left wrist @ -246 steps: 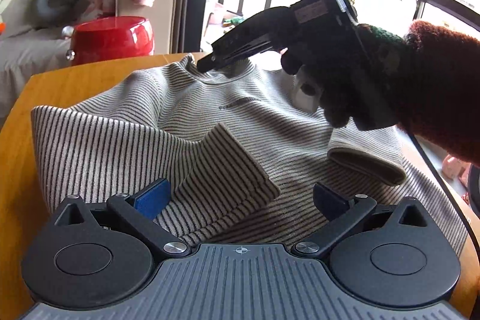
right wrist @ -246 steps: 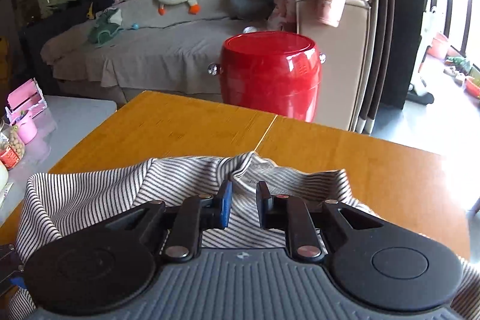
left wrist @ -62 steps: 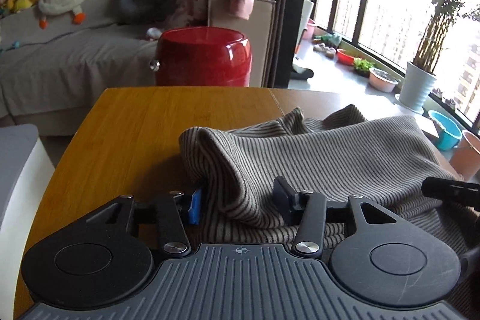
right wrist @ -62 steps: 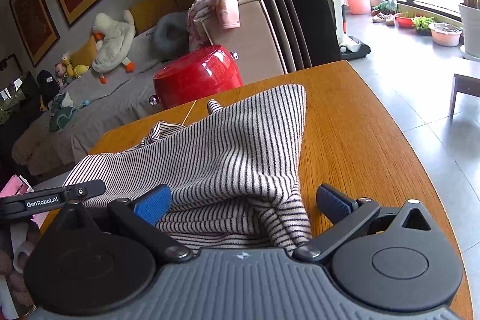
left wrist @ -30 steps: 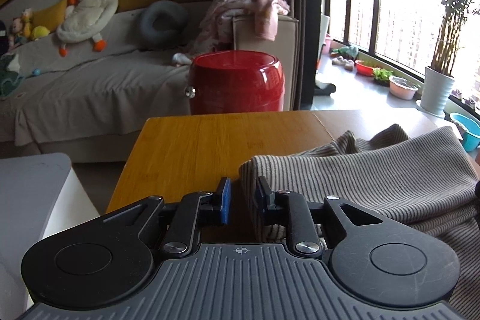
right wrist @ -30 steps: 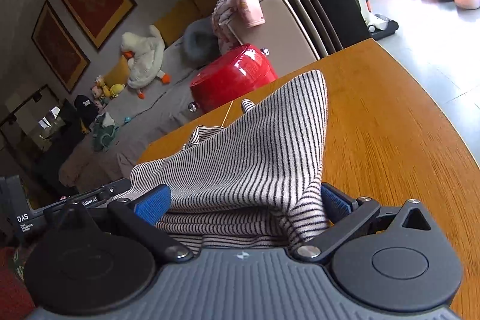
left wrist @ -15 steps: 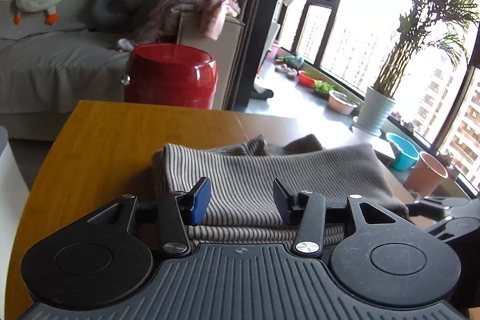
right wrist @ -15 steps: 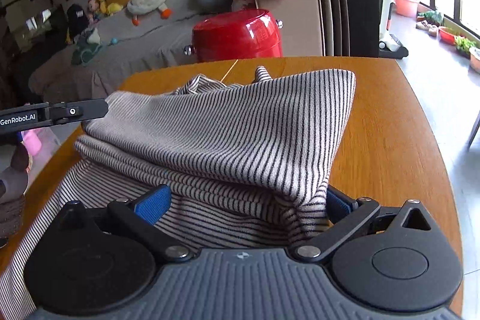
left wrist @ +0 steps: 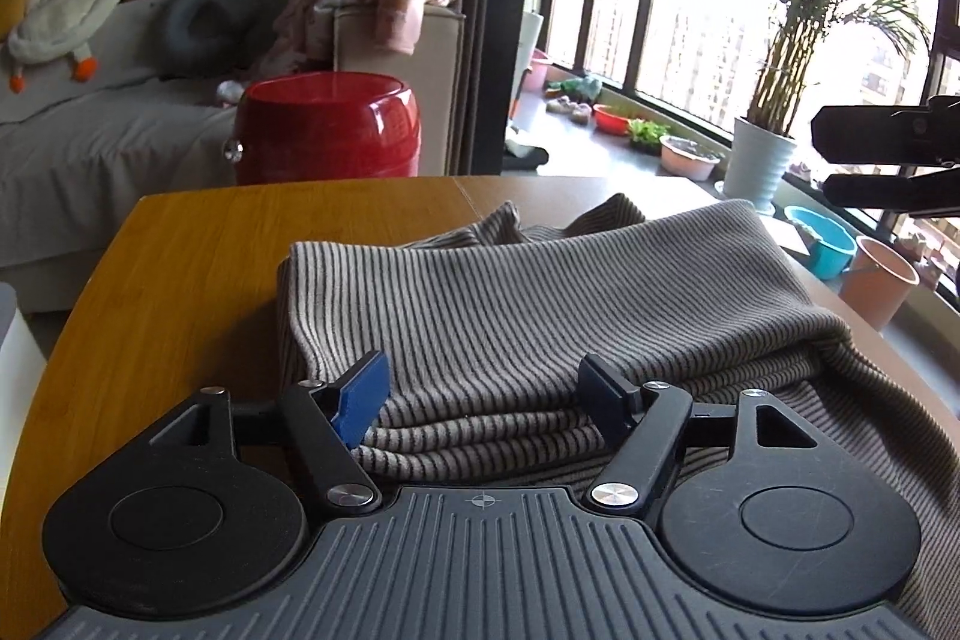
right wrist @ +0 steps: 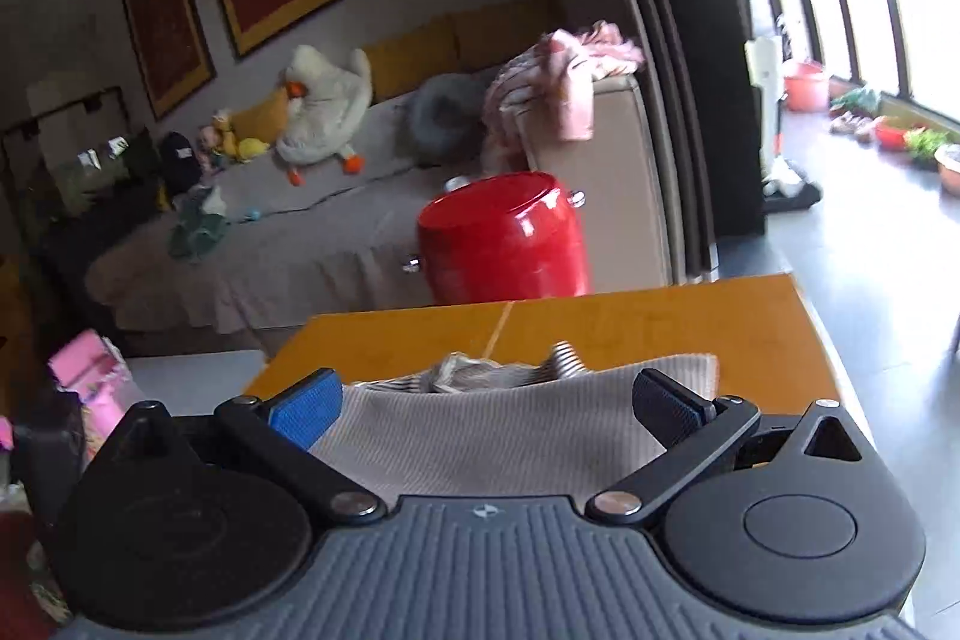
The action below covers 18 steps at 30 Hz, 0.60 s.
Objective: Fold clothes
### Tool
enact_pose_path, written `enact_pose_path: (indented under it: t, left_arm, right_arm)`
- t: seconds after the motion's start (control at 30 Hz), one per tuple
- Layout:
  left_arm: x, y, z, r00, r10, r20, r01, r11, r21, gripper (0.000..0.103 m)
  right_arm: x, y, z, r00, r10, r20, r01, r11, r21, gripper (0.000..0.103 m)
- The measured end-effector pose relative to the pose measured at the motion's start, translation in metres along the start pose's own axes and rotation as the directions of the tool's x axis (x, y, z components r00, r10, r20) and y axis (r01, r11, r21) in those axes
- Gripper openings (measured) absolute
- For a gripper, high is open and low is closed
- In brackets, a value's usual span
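Note:
A grey striped sweater (left wrist: 540, 304) lies folded over on the wooden table (left wrist: 180, 280), its collar toward the far edge. My left gripper (left wrist: 486, 391) is open just at the near fold, its blue pads on either side of the stacked layers without pinching them. In the right wrist view the same sweater (right wrist: 480, 436) lies below my right gripper (right wrist: 486, 403), which is open wide and raised above the cloth. The right gripper's black fingers (left wrist: 882, 142) show at the right edge of the left wrist view, high above the sweater.
A red drum stool (left wrist: 327, 133) stands beyond the table's far edge, before a grey sofa (left wrist: 90, 124) with a plush goose (right wrist: 324, 100) and pink clothes (right wrist: 564, 70). Potted plants (left wrist: 762, 160) and basins line the window at right. A low white table (right wrist: 192, 376) stands left.
Both grippers have let go of the sweater after laying the fold. The left opened wider at the near edge. The right lifted away and upward, off the cloth.

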State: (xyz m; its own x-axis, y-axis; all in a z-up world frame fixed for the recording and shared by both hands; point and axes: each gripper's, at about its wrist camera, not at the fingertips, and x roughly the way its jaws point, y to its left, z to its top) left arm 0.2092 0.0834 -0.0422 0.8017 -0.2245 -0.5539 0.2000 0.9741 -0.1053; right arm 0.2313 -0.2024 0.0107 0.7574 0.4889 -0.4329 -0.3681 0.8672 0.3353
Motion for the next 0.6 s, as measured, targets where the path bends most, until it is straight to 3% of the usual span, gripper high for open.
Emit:
enact_pose_path:
  t: [0.03, 0.13, 0.5, 0.6]
  left_arm:
    - [0.000, 0.000, 0.000, 1.000, -0.001, 0.000, 0.001, 1.000, -0.001, 0.076]
    - [0.000, 0.001, 0.001, 1.000, -0.014, -0.001, 0.014, 1.000, 0.000, 0.080]
    - [0.001, -0.002, 0.004, 1.000, -0.024, -0.011, 0.024, 1.000, 0.013, 0.085]
    - [-0.004, -0.004, 0.011, 0.998, -0.061, 0.003, 0.061, 0.998, -0.003, 0.097]
  right_arm:
    - [0.010, -0.001, -0.003, 0.999, 0.028, -0.023, -0.027, 0.999, 0.025, 0.103]
    - [0.047, -0.013, -0.027, 0.988, -0.046, -0.150, 0.059, 0.995, 0.082, 0.103]
    - [0.048, -0.010, -0.050, 0.994, -0.056, -0.090, 0.059, 0.998, 0.025, 0.103]
    - [0.050, -0.007, -0.049, 0.992, -0.065, -0.104, 0.066, 0.998, 0.002, 0.103]
